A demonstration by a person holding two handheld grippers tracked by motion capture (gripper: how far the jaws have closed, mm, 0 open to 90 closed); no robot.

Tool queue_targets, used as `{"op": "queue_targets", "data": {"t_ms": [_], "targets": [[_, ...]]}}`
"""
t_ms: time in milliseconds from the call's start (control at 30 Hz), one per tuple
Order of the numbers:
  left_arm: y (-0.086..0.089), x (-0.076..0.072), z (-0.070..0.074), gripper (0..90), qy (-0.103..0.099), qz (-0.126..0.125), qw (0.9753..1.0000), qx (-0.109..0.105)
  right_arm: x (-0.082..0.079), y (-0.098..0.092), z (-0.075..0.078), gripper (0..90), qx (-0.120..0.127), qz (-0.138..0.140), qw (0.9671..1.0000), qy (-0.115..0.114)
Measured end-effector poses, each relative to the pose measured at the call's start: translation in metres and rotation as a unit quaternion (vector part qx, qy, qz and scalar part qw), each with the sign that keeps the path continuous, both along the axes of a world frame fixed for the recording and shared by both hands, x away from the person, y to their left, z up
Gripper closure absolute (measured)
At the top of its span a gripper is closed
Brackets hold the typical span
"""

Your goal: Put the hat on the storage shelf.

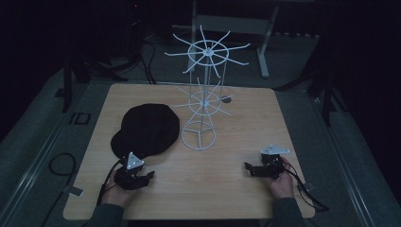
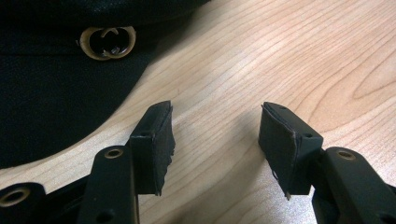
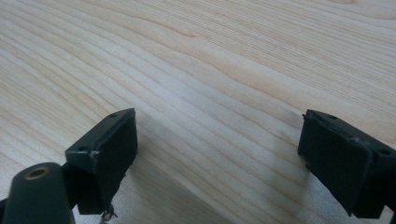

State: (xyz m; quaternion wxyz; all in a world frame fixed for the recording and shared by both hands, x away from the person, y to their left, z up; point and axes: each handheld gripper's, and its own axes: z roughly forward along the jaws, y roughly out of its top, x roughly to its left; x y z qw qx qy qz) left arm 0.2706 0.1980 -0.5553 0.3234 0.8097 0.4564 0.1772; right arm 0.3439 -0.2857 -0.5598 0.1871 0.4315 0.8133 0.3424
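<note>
Pale wood table [image 1: 236, 156], black cap [image 1: 146, 130], white wire rack [image 1: 203, 90], dark room

dim lab or studio, wooden table [image 1: 236, 189] on grey floor, cables [image 1: 61, 163], stand legs [image 1: 262, 52] behind

My table [image 1: 246, 137] is a light wooden top with rounded corners and a clear grain. On it, left of middle, lies a black cap [image 1: 147, 130] with a gold emblem [image 2: 107, 43]. Just beside the cap stands a white wire rack [image 1: 204, 90] on its ring base. Behind the rack sits a small dark round thing [image 1: 226, 99], perhaps a disc.
</note>
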Motion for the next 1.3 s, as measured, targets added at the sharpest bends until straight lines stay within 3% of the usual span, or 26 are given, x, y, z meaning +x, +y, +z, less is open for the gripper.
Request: {"op": "queue_targets", "data": {"t_ms": [133,333,433,600,733,800,967,1100,1300], "targets": [[0.000,-0.001,0.000,46.1,0.001,0.003,1.0000,0.000,0.000,0.000,0.000,11.8,0.000,-0.001,1.0000,0.000],[0.002,-0.003,0.003,55.0,0.009,0.000,1.0000,0.000,-0.001,0.000,0.000,11.9,0.000,-0.003,1.0000,-0.001],[0.001,-0.002,0.006,56.8,0.023,-0.009,0.9996,0.010,-0.001,0.000,0.000,11.9,0.000,-0.003,1.0000,0.000],[-0.001,-0.004,0.011,56.9,0.024,-0.017,0.9994,0.016,-0.001,0.001,0.000,11.9,0.000,-0.004,1.0000,0.000],[-0.001,-0.006,0.020,55.8,0.013,-0.017,0.9996,0.020,-0.002,0.001,0.000,11.9,0.000,-0.004,1.0000,0.000],[0.002,-0.007,0.032,55.1,0.000,-0.015,0.9995,0.027,-0.002,0.001,0.000,11.9,0.000,-0.005,1.0000,0.000],[0.004,-0.006,0.048,51.9,-0.009,-0.019,0.9993,0.031,-0.002,0.001,0.000,11.9,0.000,-0.005,1.0000,0.000],[0.008,-0.003,0.064,48.7,-0.021,-0.014,0.9995,0.021,-0.002,0.001,0.000,11.9,0.000,-0.005,1.0000,-0.001],[0.009,0.006,0.080,45.8,-0.029,-0.015,0.9991,0.027,-0.002,0.001,0.000,11.9,0.000,-0.006,1.0000,0.000]]}}
